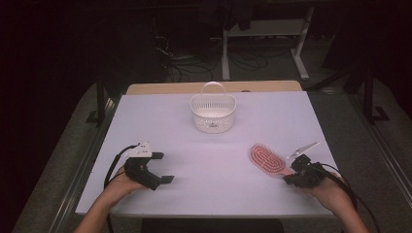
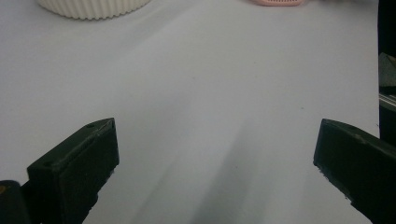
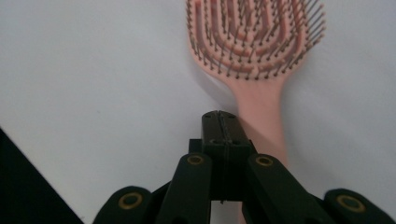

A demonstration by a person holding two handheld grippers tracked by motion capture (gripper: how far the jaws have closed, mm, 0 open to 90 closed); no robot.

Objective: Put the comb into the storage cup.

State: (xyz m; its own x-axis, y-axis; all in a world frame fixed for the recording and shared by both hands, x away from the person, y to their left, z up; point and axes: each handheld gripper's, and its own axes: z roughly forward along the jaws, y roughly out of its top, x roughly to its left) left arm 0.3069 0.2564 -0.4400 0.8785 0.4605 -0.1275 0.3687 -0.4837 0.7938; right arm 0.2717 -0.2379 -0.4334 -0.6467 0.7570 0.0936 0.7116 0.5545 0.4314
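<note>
Right hand-held gripper [image 3: 219, 116] shut, empty, tips just beside hairbrush [image 3: 254, 42] handle. Approach step; next: open jaws, straddle handle. Left hand-held gripper [image 2: 215, 154] open, idle.

No text, label, brand, number or sign can be read in any of the views. The hairbrush [image 3: 254, 42], the basket [image 1: 213, 112] and the table [image 1: 214, 160] carry no writing that is readable.

In the left gripper view, the top edge cuts off the basket [image 2: 91, 8] at upper left and the brush [image 2: 279, 2] at upper centre. In the right gripper view, the closed right gripper [image 3: 220, 122] hides the brush's lower handle, and the top edge crops its head.
</note>
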